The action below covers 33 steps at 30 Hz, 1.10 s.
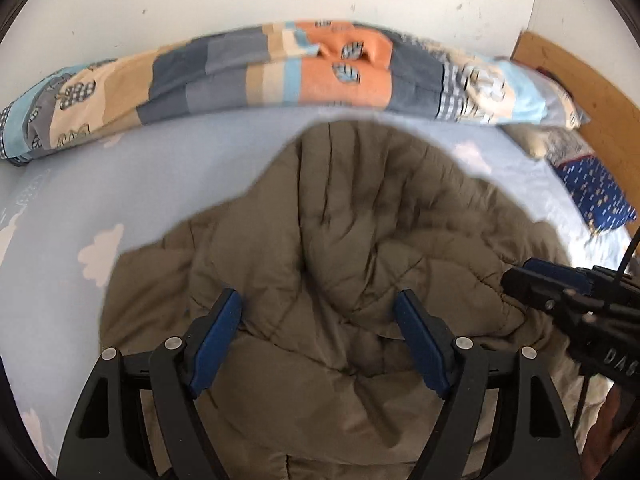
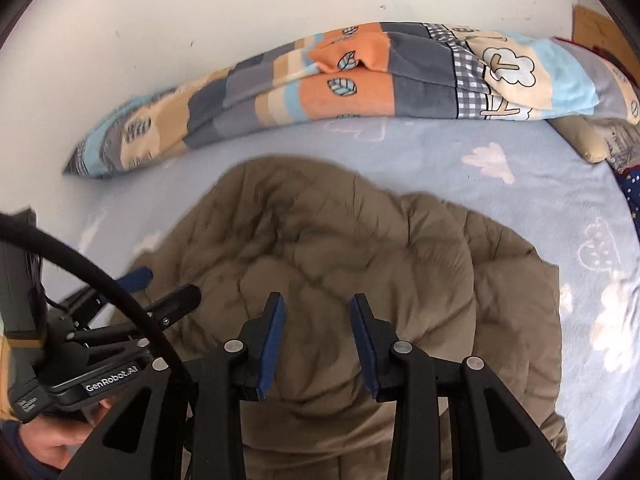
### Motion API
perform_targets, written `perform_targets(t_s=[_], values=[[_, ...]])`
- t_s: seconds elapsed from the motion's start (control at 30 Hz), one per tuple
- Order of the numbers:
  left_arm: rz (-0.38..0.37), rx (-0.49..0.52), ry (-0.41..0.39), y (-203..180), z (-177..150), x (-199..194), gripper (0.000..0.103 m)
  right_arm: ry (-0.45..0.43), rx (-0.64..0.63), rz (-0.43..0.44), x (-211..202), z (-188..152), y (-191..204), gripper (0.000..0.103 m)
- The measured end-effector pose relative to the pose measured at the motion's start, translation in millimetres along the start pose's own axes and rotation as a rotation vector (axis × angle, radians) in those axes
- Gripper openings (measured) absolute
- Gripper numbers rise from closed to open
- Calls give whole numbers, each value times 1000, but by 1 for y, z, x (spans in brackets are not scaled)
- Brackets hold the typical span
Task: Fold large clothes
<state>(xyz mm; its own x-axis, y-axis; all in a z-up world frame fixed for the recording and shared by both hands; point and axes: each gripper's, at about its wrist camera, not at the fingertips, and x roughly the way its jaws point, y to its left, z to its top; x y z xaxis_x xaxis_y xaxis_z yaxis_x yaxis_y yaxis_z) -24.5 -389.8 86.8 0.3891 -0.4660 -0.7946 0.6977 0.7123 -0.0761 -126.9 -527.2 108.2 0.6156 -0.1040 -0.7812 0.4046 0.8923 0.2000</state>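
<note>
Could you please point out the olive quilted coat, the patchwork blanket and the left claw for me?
Olive quilted coat (image 1: 340,216): left wrist view, on its puffy middle panel.
Patchwork blanket (image 2: 352,92): right wrist view, on its orange patch.
Left claw (image 1: 318,300): left wrist view, midway between its blue fingertips, standing open.

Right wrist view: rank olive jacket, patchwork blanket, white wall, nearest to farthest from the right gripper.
1. Olive jacket: directly under and ahead of the right gripper, spread on the light blue sheet.
2. Patchwork blanket: rolled along the far edge of the bed, beyond the jacket.
3. White wall: behind the blanket, farthest back.
</note>
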Motion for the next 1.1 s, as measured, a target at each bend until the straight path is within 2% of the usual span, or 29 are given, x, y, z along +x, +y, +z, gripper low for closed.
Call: perform_targets(t_s=[0.17, 0.27, 0.33, 0.43, 0.57, 0.67, 0.73, 0.9, 1.03, 1.1], values=[[50, 57, 2, -10, -14, 17, 81, 89, 8, -30, 44, -23, -4, 37], [52, 43, -10, -10, -14, 13, 81, 91, 23, -17, 51, -26, -11, 38], [37, 20, -22, -8, -15, -1, 80, 95, 28, -17, 47, -24, -10, 38], [11, 4, -62, -4, -22, -37, 81, 60, 76, 30, 19, -22, -10, 37], [7, -27, -84, 5, -37, -60, 81, 12, 54, 54, -17, -26, 0, 38], [17, -50, -36, 11, -48, -45, 81, 5, 50, 51, -25, -36, 5, 38], [17, -56, -3, 12, -55, -28, 81, 20, 35, 29, -17, -42, 7, 38], [69, -23, -25, 2, -65, -15, 82, 80, 12, 1, 17, -60, 3, 38], [78, -28, -41, 1, -68, -13, 82, 76, 12, -12, 27, -67, 3, 38], [85, -14, -70, -2, -69, -26, 82, 72, -3, -18, 26, -67, 5, 38]])
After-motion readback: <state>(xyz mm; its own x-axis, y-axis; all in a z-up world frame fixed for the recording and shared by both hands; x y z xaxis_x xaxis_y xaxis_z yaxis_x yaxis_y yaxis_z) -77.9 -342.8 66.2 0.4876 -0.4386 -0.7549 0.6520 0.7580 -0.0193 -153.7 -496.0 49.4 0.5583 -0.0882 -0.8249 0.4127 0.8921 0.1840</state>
